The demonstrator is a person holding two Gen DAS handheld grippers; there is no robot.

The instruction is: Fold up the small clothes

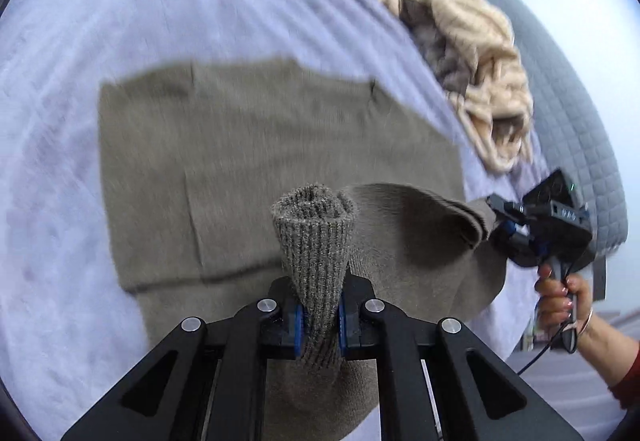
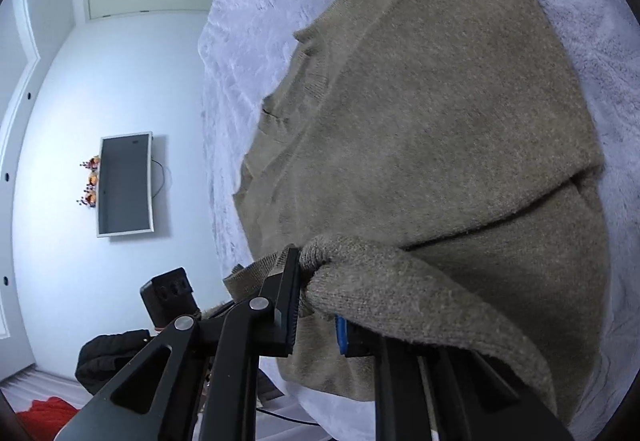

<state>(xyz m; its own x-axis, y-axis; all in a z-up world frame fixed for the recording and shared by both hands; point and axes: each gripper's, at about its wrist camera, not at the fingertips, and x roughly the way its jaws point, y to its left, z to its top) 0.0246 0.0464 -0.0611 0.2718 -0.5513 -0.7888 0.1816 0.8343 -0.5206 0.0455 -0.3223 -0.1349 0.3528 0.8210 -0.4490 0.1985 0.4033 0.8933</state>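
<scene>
An olive-brown knit sweater [image 1: 280, 137] lies spread on a pale lilac fuzzy blanket [image 1: 120, 21]; it also shows in the right wrist view [image 2: 440, 113]. My left gripper [image 1: 318, 321] is shut on the sweater's ribbed cuff [image 1: 314, 241], which sticks up between the fingers. My right gripper [image 2: 316, 305] is shut on a folded edge of the sweater [image 2: 400, 289], lifted off the bed; part of one finger is hidden under the cloth. The right gripper also shows in the left wrist view [image 1: 500, 219], holding the sweater's edge at the right.
A crumpled beige garment [image 1: 472, 53] lies on the blanket at the far right, beside a grey quilted cover [image 1: 576, 121]. In the right wrist view, the bed's edge drops to the floor at the left, where a dark garment [image 2: 112, 357] lies; a wall television [image 2: 124, 185] hangs beyond.
</scene>
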